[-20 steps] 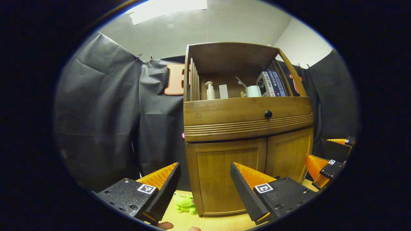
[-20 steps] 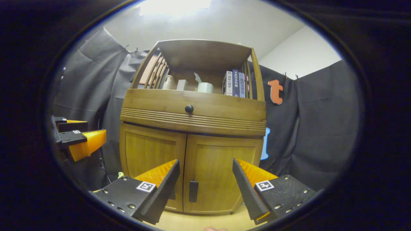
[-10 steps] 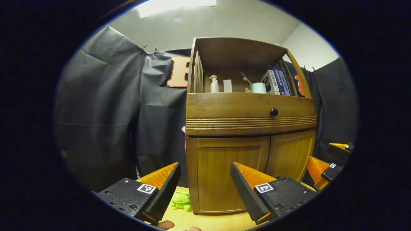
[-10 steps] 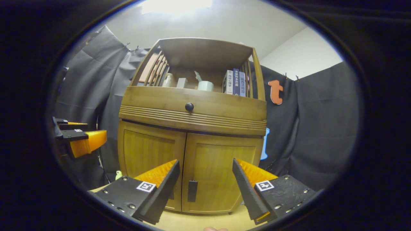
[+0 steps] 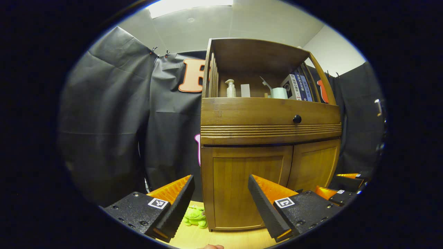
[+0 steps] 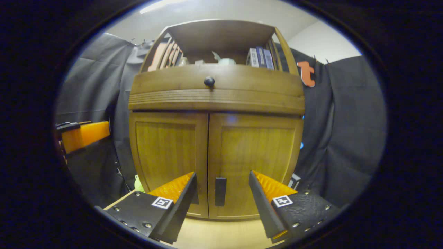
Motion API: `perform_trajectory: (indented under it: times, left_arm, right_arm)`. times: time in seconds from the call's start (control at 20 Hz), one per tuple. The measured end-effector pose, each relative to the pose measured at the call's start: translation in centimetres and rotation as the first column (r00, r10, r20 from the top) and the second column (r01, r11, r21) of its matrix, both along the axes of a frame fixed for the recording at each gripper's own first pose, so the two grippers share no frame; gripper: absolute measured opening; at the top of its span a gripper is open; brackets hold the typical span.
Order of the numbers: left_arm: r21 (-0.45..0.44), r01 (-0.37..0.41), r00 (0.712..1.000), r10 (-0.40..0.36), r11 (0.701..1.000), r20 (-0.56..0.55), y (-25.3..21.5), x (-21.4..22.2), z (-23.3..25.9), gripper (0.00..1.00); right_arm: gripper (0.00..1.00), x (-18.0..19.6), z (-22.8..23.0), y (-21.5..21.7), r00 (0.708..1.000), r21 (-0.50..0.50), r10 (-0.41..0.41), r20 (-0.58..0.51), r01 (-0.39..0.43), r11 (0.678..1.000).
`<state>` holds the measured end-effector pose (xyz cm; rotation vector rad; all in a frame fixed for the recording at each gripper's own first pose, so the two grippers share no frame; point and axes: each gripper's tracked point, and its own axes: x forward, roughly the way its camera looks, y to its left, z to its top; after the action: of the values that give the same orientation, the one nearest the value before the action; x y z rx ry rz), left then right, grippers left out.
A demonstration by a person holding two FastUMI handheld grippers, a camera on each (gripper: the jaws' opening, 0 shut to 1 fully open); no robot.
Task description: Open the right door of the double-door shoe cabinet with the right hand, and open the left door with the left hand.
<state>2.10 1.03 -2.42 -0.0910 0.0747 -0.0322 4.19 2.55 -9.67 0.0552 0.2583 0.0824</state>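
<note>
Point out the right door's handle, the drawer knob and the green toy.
right door's handle (image 6: 220, 191), right gripper view, middle of the bar.
drawer knob (image 5: 297, 119), left gripper view, its round face.
green toy (image 5: 196, 217), left gripper view, its body.

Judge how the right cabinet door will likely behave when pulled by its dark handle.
The right door looks like a rigid wooden panel, so it should probably swing stiffly without flexing. Its dark handle is a small upright bar lying between the open right gripper fingers; the grip may slip.
</note>
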Motion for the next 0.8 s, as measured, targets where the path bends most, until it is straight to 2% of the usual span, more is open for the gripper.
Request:
perform_trajectory:
  times: [0.1, 0.25, 0.3, 0.45, 0.5, 0.6, 0.75, 0.8]
  left_arm:
    - [0.009, -0.005, 1.000, 0.005, 1.000, -0.005, 0.7, -0.1, -0.3, 0.96]
    - [0.035, -0.022, 1.000, 0.022, 0.999, -0.008, 2.1, 0.0, -0.6, 0.96]
    - [0.041, -0.031, 0.999, 0.031, 0.999, -0.007, 2.6, 0.1, -0.6, 0.95]
    - [0.053, -0.055, 0.998, 0.055, 0.997, -0.013, 4.0, 0.2, -0.9, 0.95]
    - [0.062, -0.058, 0.998, 0.060, 0.996, -0.019, 4.5, 0.3, -1.0, 0.95]
    - [0.083, -0.073, 0.997, 0.076, 0.994, -0.030, 5.4, 0.2, -1.4, 0.95]
    - [0.091, -0.087, 0.995, 0.091, 0.992, -0.042, 6.2, 0.3, -1.9, 0.95]
    - [0.082, -0.086, 0.995, 0.090, 0.993, -0.045, 6.2, 0.3, -2.0, 0.95]
  right_arm:
    - [0.82, 1.5, -2.3, 0.3, 0.999, 0.009, 0.002, -0.052, -0.001, 1.000]
    - [0.82, 3.7, -5.4, 0.6, 0.994, -0.011, -0.011, -0.109, 0.010, 1.000]
    - [0.71, 4.2, -6.1, 0.7, 0.992, -0.016, -0.007, -0.123, 0.005, 1.000]
    - [0.70, 6.2, -8.2, 1.5, 0.987, -0.025, -0.012, -0.163, 0.008, 1.000]
    - [0.61, 7.0, -9.0, 1.4, 0.984, -0.027, -0.021, -0.174, 0.016, 1.000]
    - [0.54, 8.0, -10.1, 1.6, 0.981, -0.012, -0.030, -0.192, 0.028, 1.000]
    - [0.55, 9.4, -11.4, 1.2, 0.976, -0.024, -0.048, -0.213, 0.044, 0.999]
    - [0.33, 9.4, -11.7, 1.4, 0.973, -0.018, -0.050, -0.224, 0.048, 0.999]
